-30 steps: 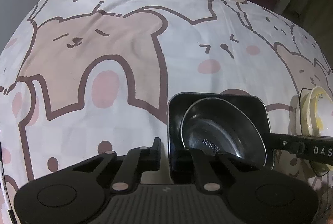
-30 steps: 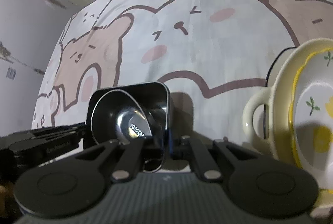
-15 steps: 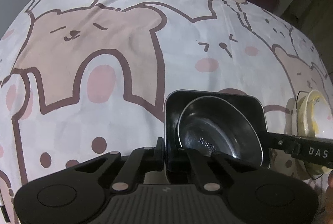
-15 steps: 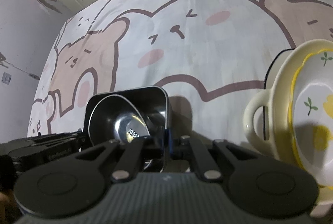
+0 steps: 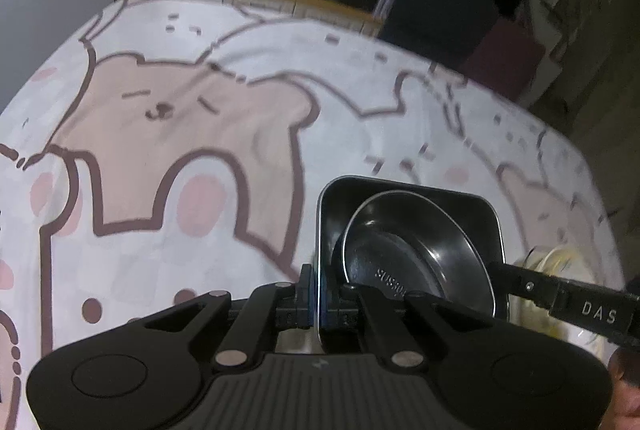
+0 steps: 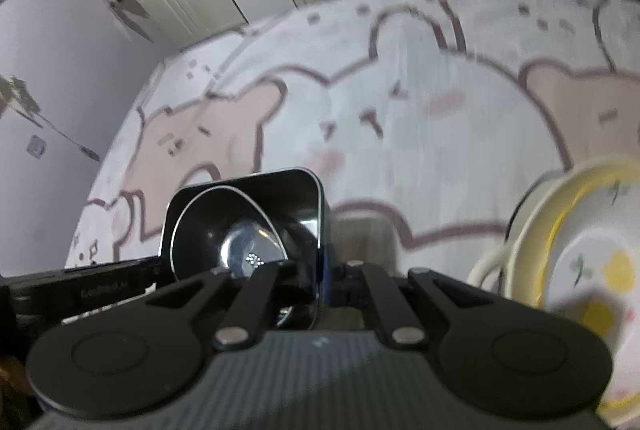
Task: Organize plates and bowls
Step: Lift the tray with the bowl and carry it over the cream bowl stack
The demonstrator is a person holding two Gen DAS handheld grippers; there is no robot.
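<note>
Gripping opposite walls of the square black tray (image 5: 408, 198), both tongs were clamped shut on its thin rim: the left tongs (image 5: 320, 304) on the tray's left wall, the right tongs (image 6: 322, 294) on its right wall, each with one finger inside and one outside. The tray therefore lay directly between the two hands, neither nearer than the other, and it appeared to hang just above the cartoon bear bedspread (image 5: 160, 134) rather than rest on it, though the blur made that hard to confirm. Inside it a round steel bowl (image 5: 416, 266) leaned tilted against the near side, its stamped bottom facing the left camera, loose enough, I judged, to slide if the tray tipped. To the right of the tray, near but apart from it, stood the cream bowl with handles (image 6: 520, 258), a yellow-flowered plate (image 6: 592, 270) nested in it. That stack was the only thing close by, and any carry toward that side would need to clear its rim. The rest of the bed looked bare.
</note>
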